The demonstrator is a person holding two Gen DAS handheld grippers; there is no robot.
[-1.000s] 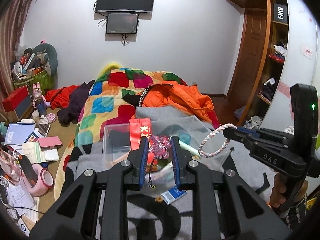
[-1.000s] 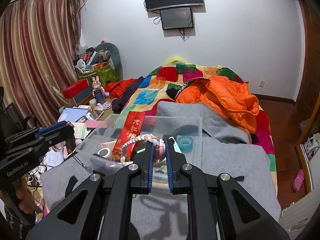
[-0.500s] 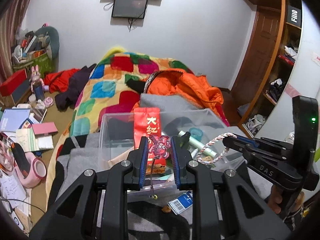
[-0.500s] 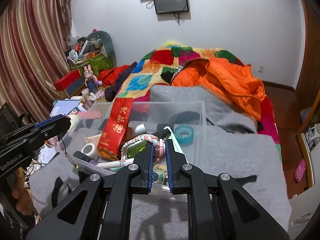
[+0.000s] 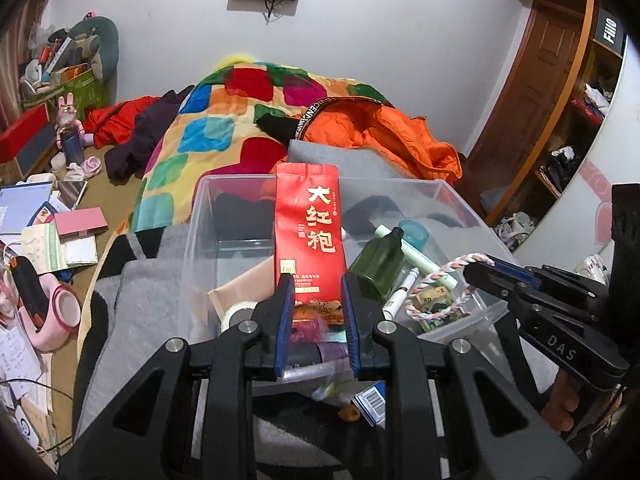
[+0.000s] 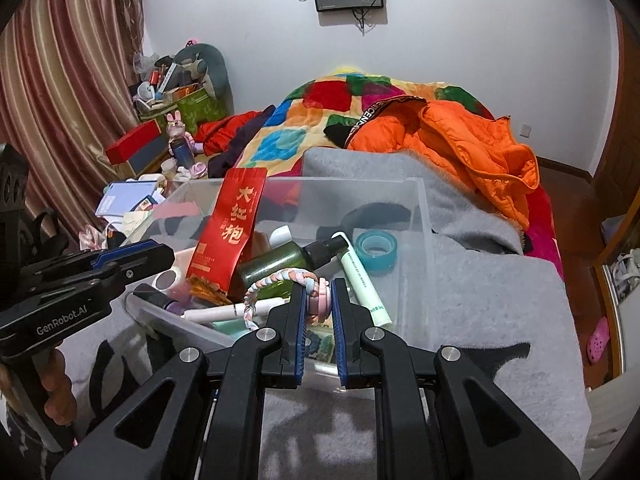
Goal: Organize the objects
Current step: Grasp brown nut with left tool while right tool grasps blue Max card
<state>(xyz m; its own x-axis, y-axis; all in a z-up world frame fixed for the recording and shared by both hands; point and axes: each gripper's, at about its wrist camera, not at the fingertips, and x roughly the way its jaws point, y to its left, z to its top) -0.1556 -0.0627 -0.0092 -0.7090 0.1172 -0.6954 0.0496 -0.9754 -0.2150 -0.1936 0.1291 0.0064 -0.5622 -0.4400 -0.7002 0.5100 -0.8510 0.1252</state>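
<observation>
A cluttered bedroom: a patchwork quilt (image 5: 224,128) covers the bed, an orange jacket (image 6: 460,148) is heaped on it, and a grey blanket (image 6: 500,300) is spread at the near end. On that blanket sits a clear plastic bin (image 6: 424,216).

The right claw (image 6: 319,304) hangs over the bin's near edge, its jaws almost closed and just starting to part, a braided pastel cord loop (image 6: 276,280) with a pink bit pinched between them; the loop curls out to the claw's left, above the things in the bin.

The left claw (image 5: 316,312) is narrowly parted over the bin's near side. A pink fuzzy charm (image 5: 306,330) lies low between its pads, but whether they grip it I cannot tell.

Just beyond the left claw a red tea packet (image 5: 308,236) stands upright in the bin. To its right lies a dark green bottle (image 5: 380,264), then a pale green tube (image 6: 360,280) and a teal tape roll (image 6: 376,250) further back.
</observation>
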